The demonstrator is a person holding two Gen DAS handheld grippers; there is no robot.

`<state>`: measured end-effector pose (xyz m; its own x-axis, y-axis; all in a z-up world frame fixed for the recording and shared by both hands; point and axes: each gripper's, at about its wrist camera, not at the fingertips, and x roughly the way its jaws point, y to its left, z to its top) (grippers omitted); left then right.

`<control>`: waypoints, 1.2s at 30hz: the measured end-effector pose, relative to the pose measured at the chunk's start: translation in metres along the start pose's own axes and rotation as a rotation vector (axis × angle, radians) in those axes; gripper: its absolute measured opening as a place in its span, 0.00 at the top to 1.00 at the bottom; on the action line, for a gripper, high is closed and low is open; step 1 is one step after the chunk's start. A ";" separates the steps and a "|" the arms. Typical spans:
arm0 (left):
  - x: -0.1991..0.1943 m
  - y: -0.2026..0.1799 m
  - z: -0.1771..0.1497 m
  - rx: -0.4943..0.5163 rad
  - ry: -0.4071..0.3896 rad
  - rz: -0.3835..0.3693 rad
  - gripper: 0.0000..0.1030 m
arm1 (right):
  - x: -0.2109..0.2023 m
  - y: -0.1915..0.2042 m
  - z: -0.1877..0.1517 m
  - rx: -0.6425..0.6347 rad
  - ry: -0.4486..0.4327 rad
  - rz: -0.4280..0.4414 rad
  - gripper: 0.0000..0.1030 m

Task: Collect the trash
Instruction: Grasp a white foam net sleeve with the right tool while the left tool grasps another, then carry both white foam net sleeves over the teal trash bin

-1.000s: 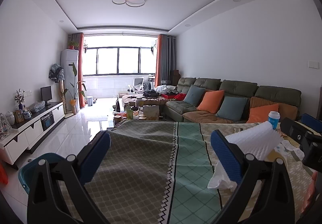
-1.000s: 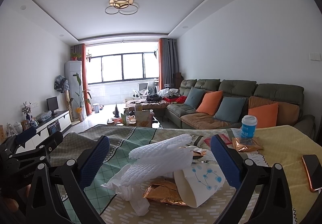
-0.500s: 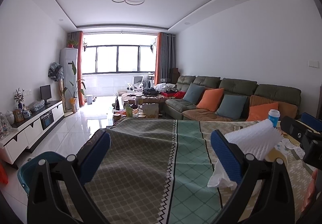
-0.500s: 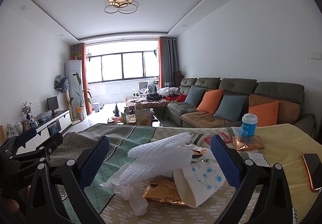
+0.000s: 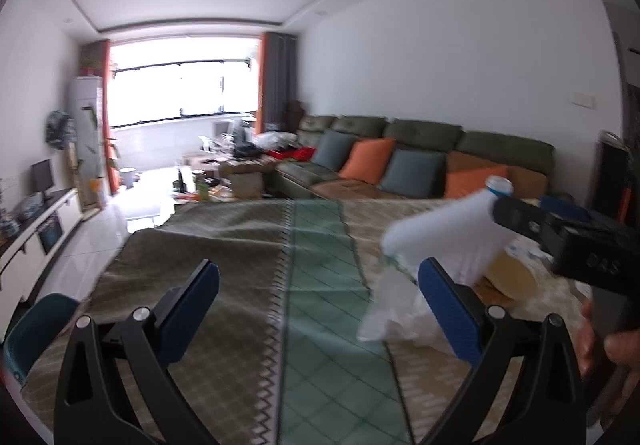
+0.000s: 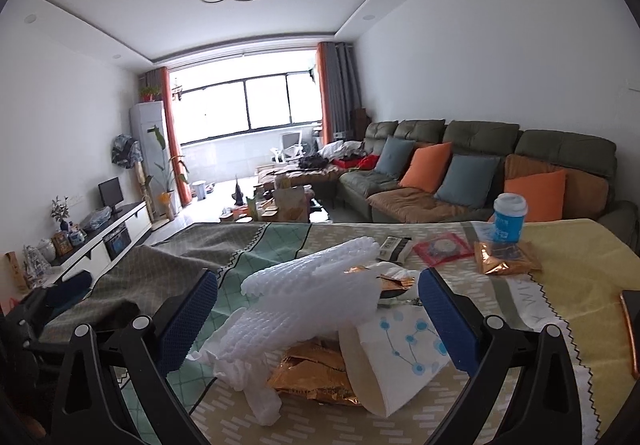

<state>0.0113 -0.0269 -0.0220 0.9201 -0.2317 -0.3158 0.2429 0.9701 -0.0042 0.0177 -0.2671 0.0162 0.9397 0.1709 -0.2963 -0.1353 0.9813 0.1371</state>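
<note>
Swinging rightward since the earlier frames, the left gripper (image 5: pixel 318 295) is now showing a blurred scene in which the white foam netting (image 5: pixel 440 241) is sitting higher and nearer the middle of its view than half a second ago. Its jaws are standing wide apart and gripping nothing, hovering above the patterned tablecloth (image 5: pixel 224 285). The netting is lying just right of its right finger, with a crumpled white plastic bag (image 5: pixel 396 315) below it. The right gripper's black body is reaching in from the right edge, a hand (image 5: pixel 608 349) holding it.

Through the right wrist view, which is barely shifting from before, the right gripper (image 6: pixel 318 309) is also hanging open and empty. The foam netting (image 6: pixel 312 297) is lying between its fingers, on top of the trash pile. A gold foil wrapper (image 6: pixel 316 373) and a white paper bag with blue dots (image 6: pixel 400 353) are lying under and just right of the netting. Well beyond the netting, a blue paper cup (image 6: pixel 509 219) is standing upright on another gold wrapper (image 6: pixel 505 263).

Collection is only starting, I judge: nothing is picked up yet. The next move calls for lowering the right gripper onto the netting and closing gently, since the springy foam could slip out.
</note>
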 end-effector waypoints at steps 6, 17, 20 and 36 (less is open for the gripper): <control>0.016 -0.009 -0.007 0.014 0.087 -0.133 0.04 | 0.015 -0.002 0.006 0.007 0.049 0.066 0.21; 0.068 -0.021 -0.012 0.013 0.260 -0.320 0.37 | 0.045 -0.038 0.008 0.169 0.167 0.201 0.53; 0.079 -0.023 -0.011 0.013 0.275 -0.360 0.50 | 0.049 -0.046 0.006 0.211 0.185 0.232 0.64; 0.058 -0.006 -0.001 -0.065 0.237 -0.398 0.88 | 0.038 -0.054 0.020 0.252 0.142 0.333 0.83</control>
<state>0.0627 -0.0456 -0.0416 0.6617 -0.5712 -0.4858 0.5362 0.8133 -0.2260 0.0668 -0.3153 0.0169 0.8029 0.5021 -0.3213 -0.3261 0.8212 0.4683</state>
